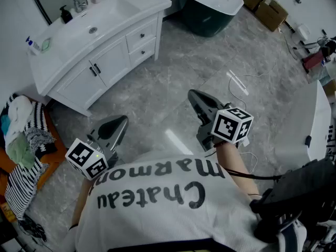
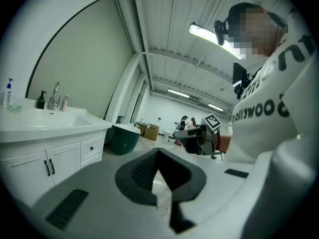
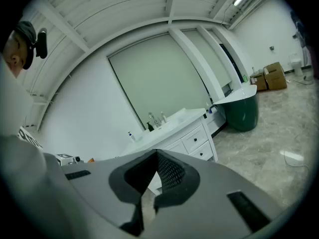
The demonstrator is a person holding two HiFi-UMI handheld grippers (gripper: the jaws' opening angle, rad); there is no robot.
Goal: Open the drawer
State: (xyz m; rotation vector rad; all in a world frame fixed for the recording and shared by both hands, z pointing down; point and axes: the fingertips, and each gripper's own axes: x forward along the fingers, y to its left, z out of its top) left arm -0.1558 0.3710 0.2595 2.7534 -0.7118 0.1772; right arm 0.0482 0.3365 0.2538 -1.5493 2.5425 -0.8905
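Observation:
A white vanity stands against the wall at the upper left of the head view, with two small shut drawers, the upper drawer over the lower drawer, beside two cabinet doors. The same upper drawer appears in the right gripper view, and one drawer in the left gripper view. My left gripper and right gripper hover over the floor, well short of the vanity. Both are shut with nothing between the jaws.
A dark green bathtub stands right of the vanity, with cardboard boxes behind it. A heap of clothes lies at the left. A white cable runs over the grey marble floor. A white curved fixture is at the right.

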